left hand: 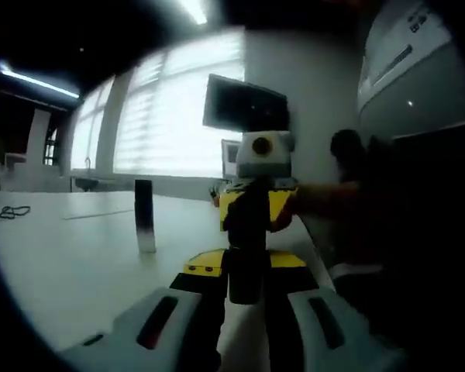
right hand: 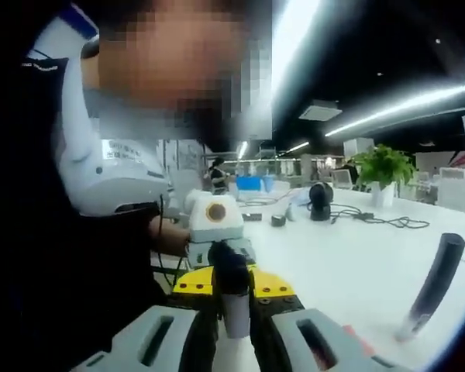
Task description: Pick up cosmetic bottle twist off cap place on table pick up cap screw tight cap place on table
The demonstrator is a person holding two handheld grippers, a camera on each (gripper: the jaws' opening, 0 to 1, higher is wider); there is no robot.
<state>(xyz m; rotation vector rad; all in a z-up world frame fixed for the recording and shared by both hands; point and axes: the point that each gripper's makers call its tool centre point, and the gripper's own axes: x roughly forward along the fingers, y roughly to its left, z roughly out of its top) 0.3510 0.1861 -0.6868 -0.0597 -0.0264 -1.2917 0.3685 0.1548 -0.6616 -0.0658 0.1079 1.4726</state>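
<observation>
A slim cosmetic bottle, dark at one end and pale at the other, is held in the air between both grippers. My left gripper is shut on its dark end. My right gripper is shut on the pale end of the bottle. The two grippers face each other closely above the white table. The right gripper shows straight ahead in the left gripper view, and the left gripper shows ahead in the right gripper view. I cannot tell whether the cap is loose.
A second dark bottle stands upright on the table, also seen as a leaning dark tube. A monitor, a cable, a potted plant and a round black device sit farther off. The person's torso is close.
</observation>
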